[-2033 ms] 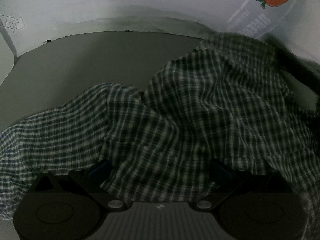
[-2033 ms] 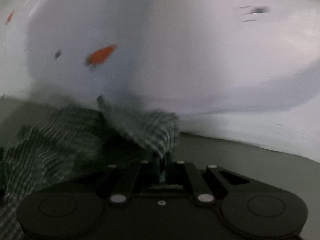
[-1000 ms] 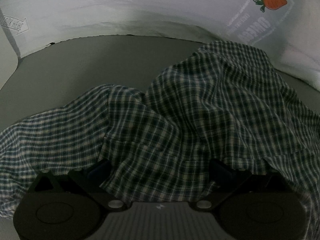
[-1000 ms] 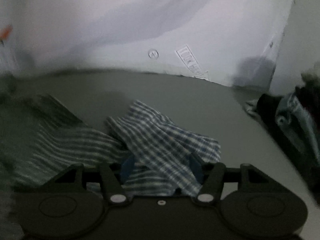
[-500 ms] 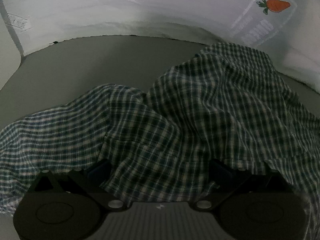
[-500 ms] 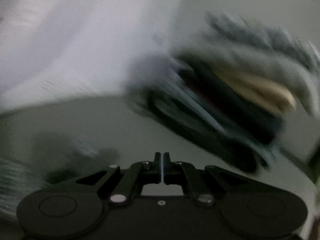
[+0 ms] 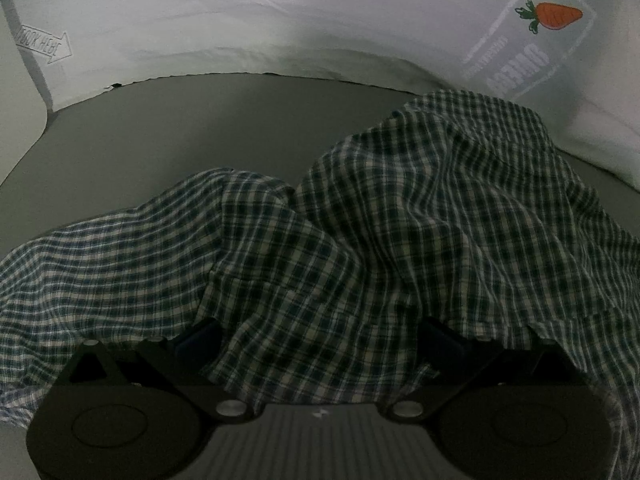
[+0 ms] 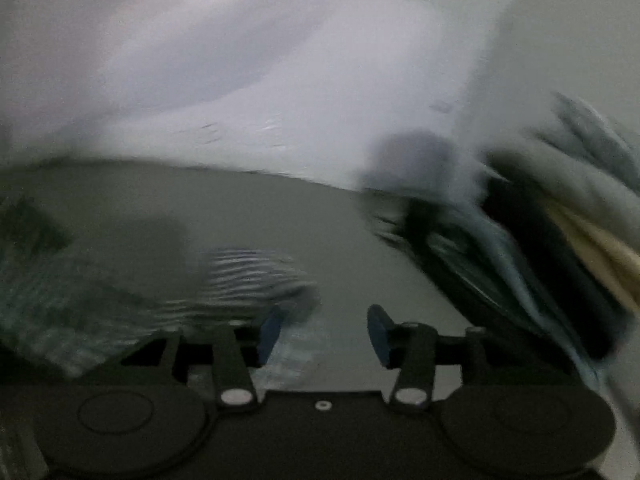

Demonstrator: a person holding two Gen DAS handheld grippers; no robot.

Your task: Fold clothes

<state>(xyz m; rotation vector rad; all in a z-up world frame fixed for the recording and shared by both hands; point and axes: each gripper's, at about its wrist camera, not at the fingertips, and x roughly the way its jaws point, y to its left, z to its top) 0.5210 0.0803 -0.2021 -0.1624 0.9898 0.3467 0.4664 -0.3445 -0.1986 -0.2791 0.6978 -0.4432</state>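
Your left claw (image 7: 320,336): spread, checked shirt (image 7: 400,220) draped between. Your right claw (image 8: 320,334): opening, empty; clothes pile (image 8: 540,248) to its right.

Woven checked cloth shirt (image 7: 400,240) on matt grey tabletop (image 7: 200,132).

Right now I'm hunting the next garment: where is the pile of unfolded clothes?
In the right wrist view, the clothes pile sits at the right edge of the grey table, against the white backdrop.
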